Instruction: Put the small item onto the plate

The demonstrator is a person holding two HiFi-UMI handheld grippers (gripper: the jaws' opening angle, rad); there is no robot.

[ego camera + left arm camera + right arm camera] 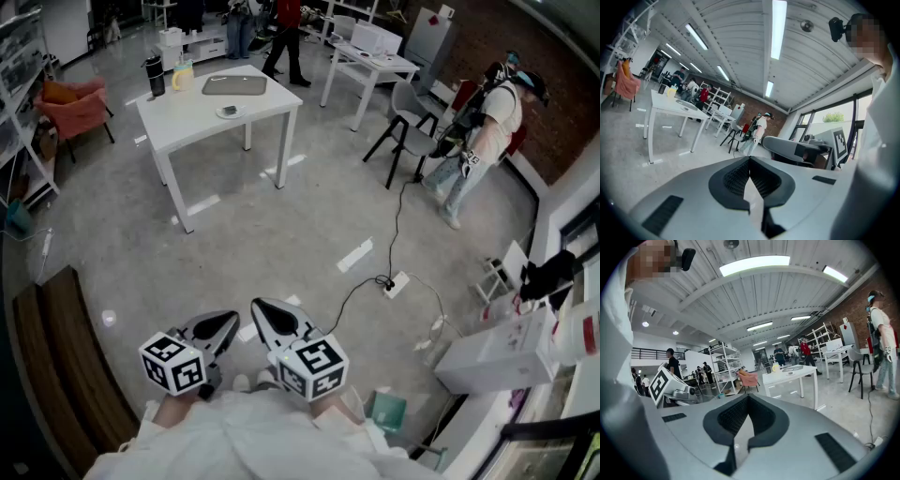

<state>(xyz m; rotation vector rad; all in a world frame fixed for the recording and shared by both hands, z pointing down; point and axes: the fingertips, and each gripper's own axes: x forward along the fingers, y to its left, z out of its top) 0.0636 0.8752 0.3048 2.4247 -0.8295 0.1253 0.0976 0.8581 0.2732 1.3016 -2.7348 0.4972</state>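
Both grippers are held close to my body, far from the white table (211, 117). On that table lie a small plate (228, 112) and a grey tray (234, 85); whether a small item rests on the plate is too small to tell. My left gripper (223, 326) is shut with nothing between its pads (740, 176). My right gripper (269, 314) is also shut and holds nothing, and its pads (736, 413) meet at the tip. The same table (790, 375) shows far off in the right gripper view and at the left as the table (670, 105) in the left gripper view.
A black tumbler (155, 77) and a yellow cup (182, 73) stand at the table's far corner. A cable with a power strip (395, 284) crosses the floor. Dark chairs (408, 131), a person (483, 136), a pink armchair (75, 108) and a wooden bench (56, 347) ring the floor.
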